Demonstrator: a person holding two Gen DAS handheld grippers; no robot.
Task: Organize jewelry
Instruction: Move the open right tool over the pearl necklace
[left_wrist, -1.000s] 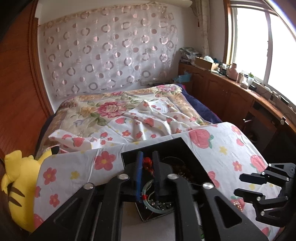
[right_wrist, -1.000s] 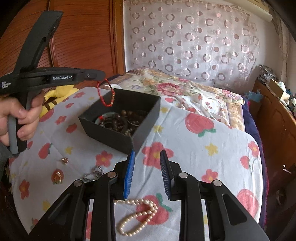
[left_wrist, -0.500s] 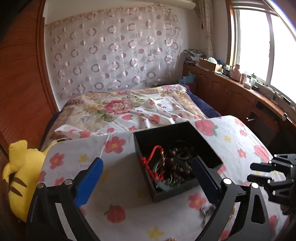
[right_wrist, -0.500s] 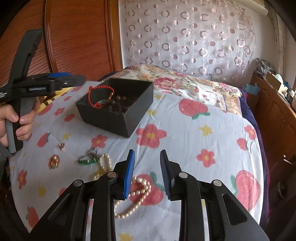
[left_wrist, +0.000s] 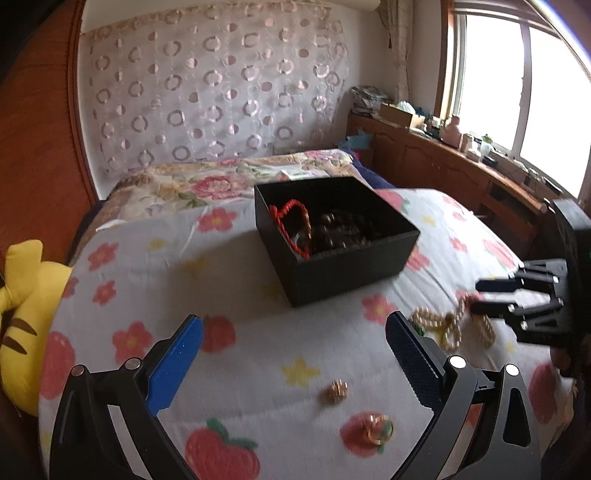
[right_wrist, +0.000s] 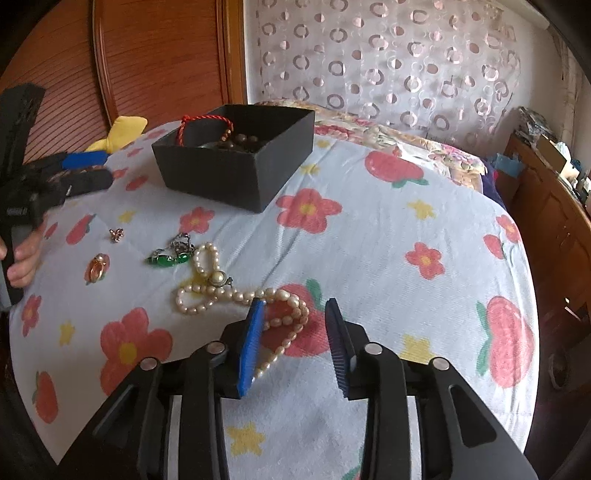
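The left gripper (left_wrist: 293, 356) stands with its jaws spread wide and nothing between them but flowered cloth (left_wrist: 236, 280). Ahead of the fingers, slightly toward the right one, sits the black box (left_wrist: 343, 269), a red cord bracelet (left_wrist: 291, 225) draped over dark beads inside. Near the right finger's base lie a small gold piece (left_wrist: 337, 391) and a gold ring (left_wrist: 377, 432). Beyond the right finger, the right gripper (left_wrist: 476, 295) hovers at a pearl necklace (left_wrist: 448, 326), its jaws opening.
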